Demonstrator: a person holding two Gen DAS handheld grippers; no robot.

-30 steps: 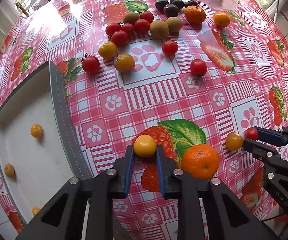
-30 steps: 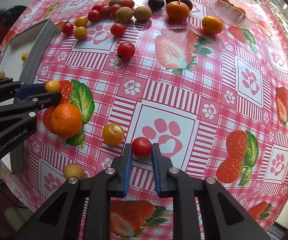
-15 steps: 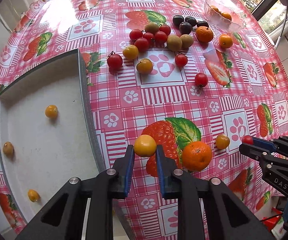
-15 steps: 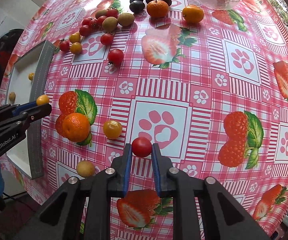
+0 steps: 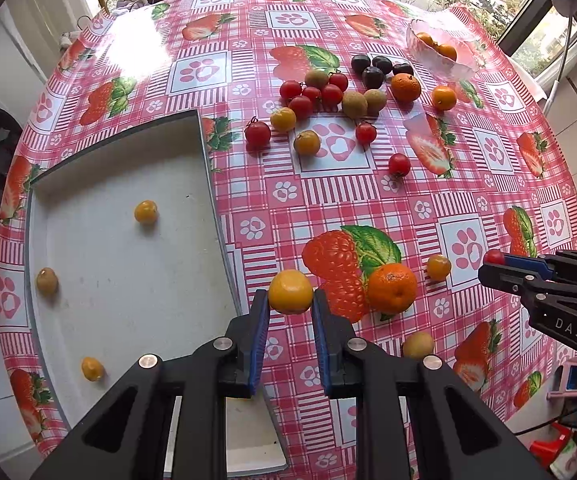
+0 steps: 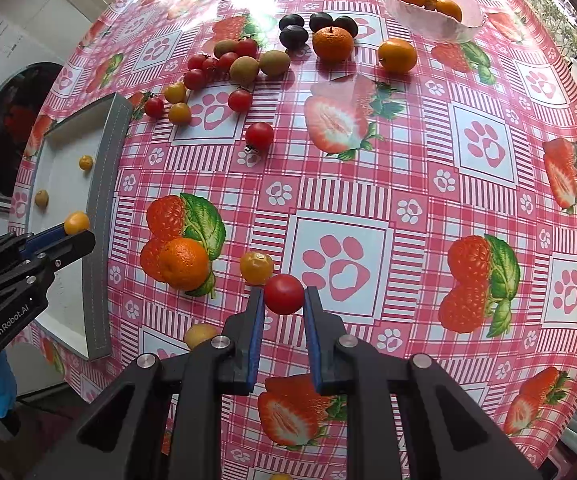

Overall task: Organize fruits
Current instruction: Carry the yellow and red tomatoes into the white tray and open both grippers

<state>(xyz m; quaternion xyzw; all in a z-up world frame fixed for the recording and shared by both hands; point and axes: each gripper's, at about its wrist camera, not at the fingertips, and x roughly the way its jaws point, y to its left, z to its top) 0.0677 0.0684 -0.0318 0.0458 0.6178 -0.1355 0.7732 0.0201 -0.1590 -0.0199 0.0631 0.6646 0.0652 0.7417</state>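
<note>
Two grippers loaded: left gripper (image 5: 290, 306) fingers clamp a yellow cherry tomato (image 5: 290, 291), right gripper (image 6: 283, 306) fingers clamp a red cherry tomato (image 6: 283, 294), above the tabletop (image 6: 408, 168).

2 wrist views, high above shared table (image 5: 368, 200).

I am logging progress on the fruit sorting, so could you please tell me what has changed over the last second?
Both tools rose away from the table. The left tool, shut on the yellow tomato, also swung left toward the white tray. The right tool lifted its red tomato. Nothing was released. The mandarin, the loose fruit and the three pieces in the tray stayed put.
</note>
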